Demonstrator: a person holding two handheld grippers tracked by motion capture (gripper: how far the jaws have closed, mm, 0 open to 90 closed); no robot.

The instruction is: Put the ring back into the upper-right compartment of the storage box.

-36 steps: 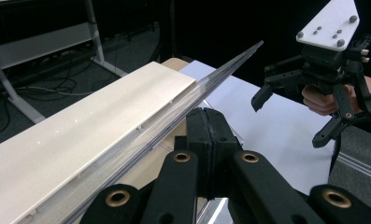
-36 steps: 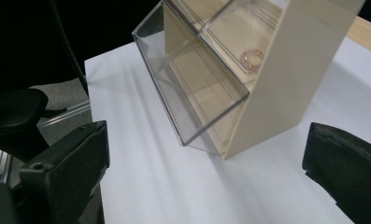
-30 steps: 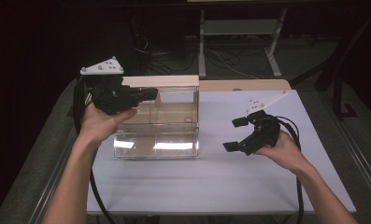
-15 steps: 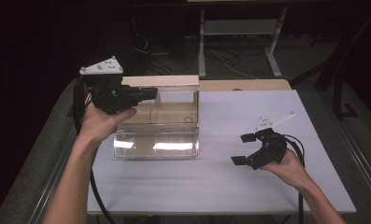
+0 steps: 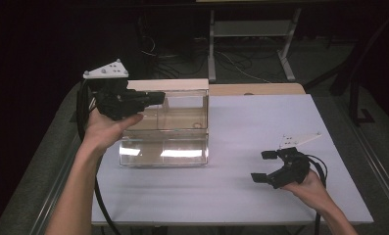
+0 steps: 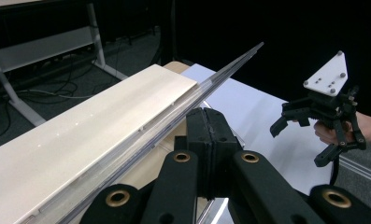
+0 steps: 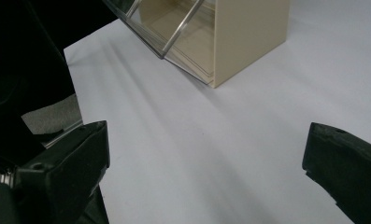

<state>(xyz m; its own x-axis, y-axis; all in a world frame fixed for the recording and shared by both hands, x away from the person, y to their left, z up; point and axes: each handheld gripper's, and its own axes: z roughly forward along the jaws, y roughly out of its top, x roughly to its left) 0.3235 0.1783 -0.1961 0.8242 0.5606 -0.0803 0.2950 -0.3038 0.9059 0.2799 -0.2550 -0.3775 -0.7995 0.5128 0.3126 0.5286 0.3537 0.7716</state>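
2 tiers in a clear box [image 5: 172, 132] with beige top; left gripper [image 5: 155, 97] pinches its wall, right gripper [image 5: 264, 166] spread.

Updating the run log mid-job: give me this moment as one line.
left hand-held gripper: shut on clear panel at top of box | right hand-held gripper: open, empty, above white table, apart from box

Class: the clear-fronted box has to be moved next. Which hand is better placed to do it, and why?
Left. Its tongs are shut at the box's top edge, seemingly on the clear panel. The right tongs sit open over bare table, apart from the box.
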